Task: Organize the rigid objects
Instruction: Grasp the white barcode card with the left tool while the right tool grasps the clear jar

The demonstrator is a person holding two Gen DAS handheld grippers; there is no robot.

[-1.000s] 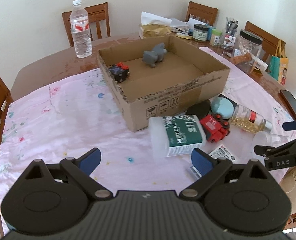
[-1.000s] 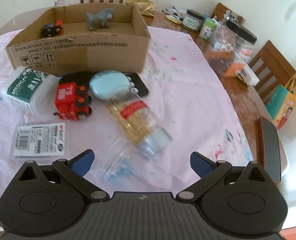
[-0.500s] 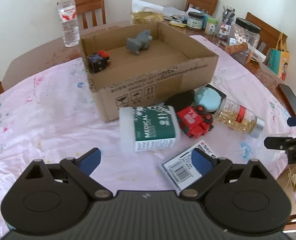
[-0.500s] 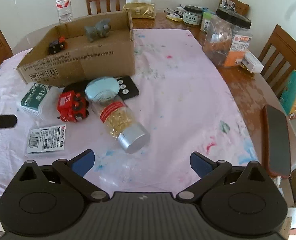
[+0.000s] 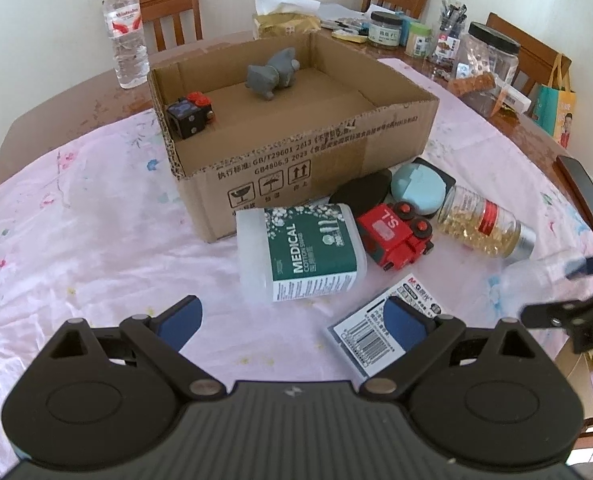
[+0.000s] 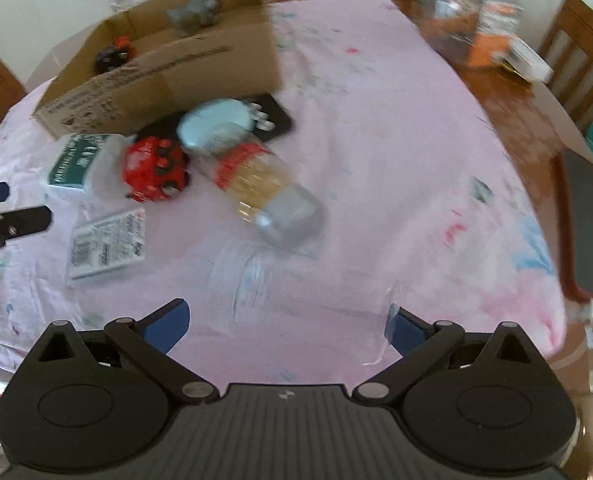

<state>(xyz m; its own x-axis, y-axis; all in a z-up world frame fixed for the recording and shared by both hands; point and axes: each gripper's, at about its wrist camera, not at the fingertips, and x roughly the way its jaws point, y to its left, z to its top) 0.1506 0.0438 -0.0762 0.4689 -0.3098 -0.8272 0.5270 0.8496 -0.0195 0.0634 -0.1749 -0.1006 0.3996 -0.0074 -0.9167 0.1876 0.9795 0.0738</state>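
An open cardboard box (image 5: 296, 160) holds a grey toy animal (image 5: 270, 74) and a black-and-red cube (image 5: 190, 114). In front of it lie a medical cotton swab box (image 5: 304, 254), a red toy vehicle (image 5: 394, 238), a pale blue round case (image 5: 418, 188), a capsule bottle (image 5: 480, 228) and a barcoded packet (image 5: 376, 332). My left gripper (image 5: 292, 320) is open, just short of the swab box. My right gripper (image 6: 288, 320) is open, low over a clear plastic cup (image 6: 252, 276) lying on its side. The right view is blurred.
A pink cloth (image 5: 96, 232) covers the table. A water bottle (image 5: 126, 32), jars (image 5: 488, 60) and clutter stand at the back. A dark phone (image 6: 588, 220) lies near the right edge. Wooden chairs ring the table. A black remote (image 6: 268, 120) lies beside the box.
The left gripper has moved in toward the swab box and packet. The right gripper drew back, then came down close over the clear cup, still moving. Both stay open.
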